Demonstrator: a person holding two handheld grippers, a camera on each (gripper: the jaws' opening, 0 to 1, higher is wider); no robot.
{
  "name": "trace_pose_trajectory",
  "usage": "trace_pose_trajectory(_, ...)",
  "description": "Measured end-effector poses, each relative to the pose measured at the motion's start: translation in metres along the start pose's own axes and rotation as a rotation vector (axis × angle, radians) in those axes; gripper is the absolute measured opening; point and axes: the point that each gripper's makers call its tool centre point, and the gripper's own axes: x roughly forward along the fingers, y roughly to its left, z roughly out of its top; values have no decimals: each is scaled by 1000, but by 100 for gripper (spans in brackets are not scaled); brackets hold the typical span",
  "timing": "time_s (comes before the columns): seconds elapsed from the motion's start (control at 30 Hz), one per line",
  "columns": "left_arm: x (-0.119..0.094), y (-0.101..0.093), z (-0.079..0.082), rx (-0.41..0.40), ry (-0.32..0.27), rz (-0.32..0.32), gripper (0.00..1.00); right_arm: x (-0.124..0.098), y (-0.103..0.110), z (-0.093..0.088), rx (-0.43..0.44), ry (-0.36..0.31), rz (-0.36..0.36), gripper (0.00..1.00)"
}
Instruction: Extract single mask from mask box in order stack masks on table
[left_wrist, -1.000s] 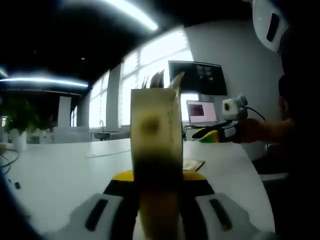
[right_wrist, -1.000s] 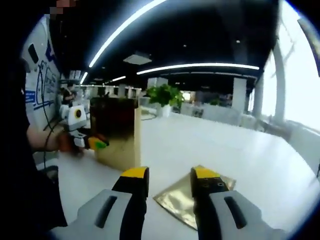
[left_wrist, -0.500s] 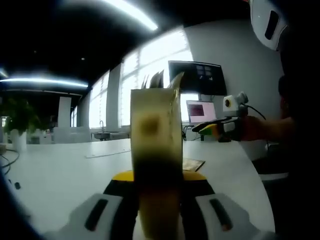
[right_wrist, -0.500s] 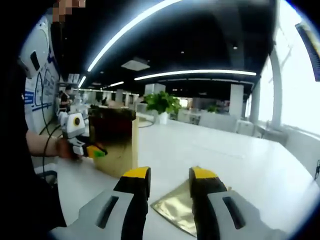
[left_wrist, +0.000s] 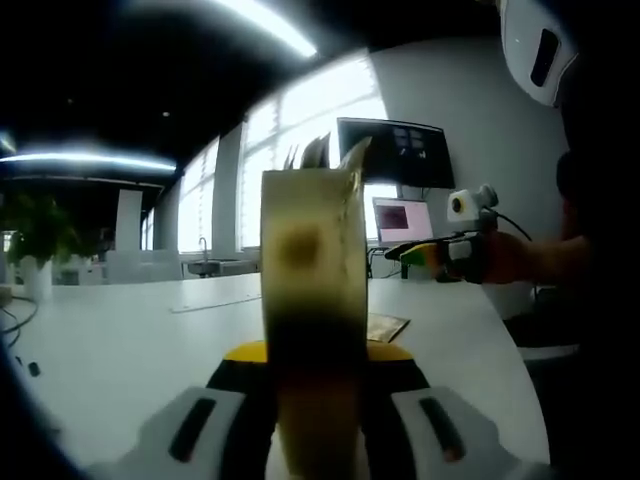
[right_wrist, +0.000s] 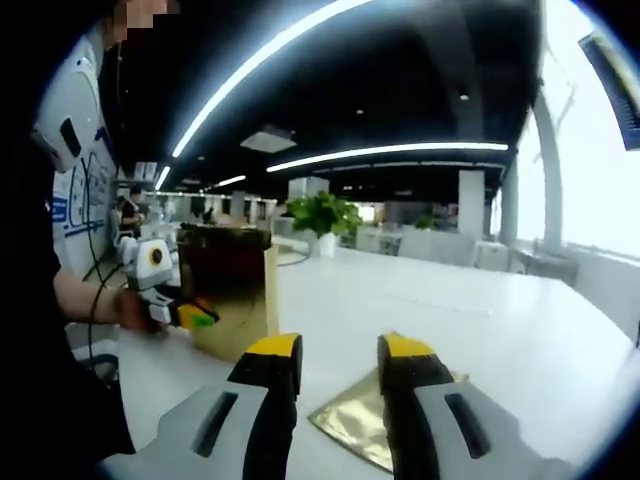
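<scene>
left gripper view: my left gripper (left_wrist: 315, 400) is clamped on the mask box (left_wrist: 313, 300), a gold box that stands upright between the jaws with its narrow face toward the lens. its long axis runs vertical and its open top points up, where thin edges of the packets (left_wrist: 318, 155) stick out above the rim. the box's lower end is hidden by my jaws, so i cannot tell whether it rests on the white table (left_wrist: 120, 340) or is lifted off it.

right gripper view: my right gripper (right_wrist: 335, 385) has its jaws apart with nothing between them, hovering over a flat gold mask pouch (right_wrist: 365, 428) that lies on the table (right_wrist: 470, 330) just past the jaw tips, one corner pointing toward me. the same mask box (right_wrist: 232, 290) stands to the left, well apart from the pouch, its broad shiny face toward this lens and the left gripper (right_wrist: 180, 310) holding it at the side.

handling, as i judge it: the box is light card, stiff enough to pinch but easy to crush or tip, so i grip it low on the narrow sides. each pouch is thin, glossy foil, likely slippery and floppy; the best hold is the exposed top edge, pulled straight up along the box's long axis so that one pouch comes alone.
</scene>
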Motion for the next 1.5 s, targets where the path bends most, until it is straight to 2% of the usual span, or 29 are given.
trace_pose_trajectory(0.17, -1, 0, 1, -1, -6, 2, 34, 1, 5, -2, -13, 12, 12, 27)
trace_pose_trajectory(0.4, -1, 0, 3, -4, -9, 3, 34, -7, 1, 9, 3, -35, 6, 27)
trace_pose_trajectory(0.7, -5, 0, 16, -17, -80, -1, 32, -12, -5, 12, 4, -33, -8, 27)
trace_pose_trajectory(1.2, -5, -1, 16, -8, -80, -3, 32, -15, -6, 25, -12, -54, -9, 27)
trace_pose_trajectory(1.5, -5, -1, 16, -6, -80, -3, 32, -18, -6, 31, 14, -74, -2, 26)
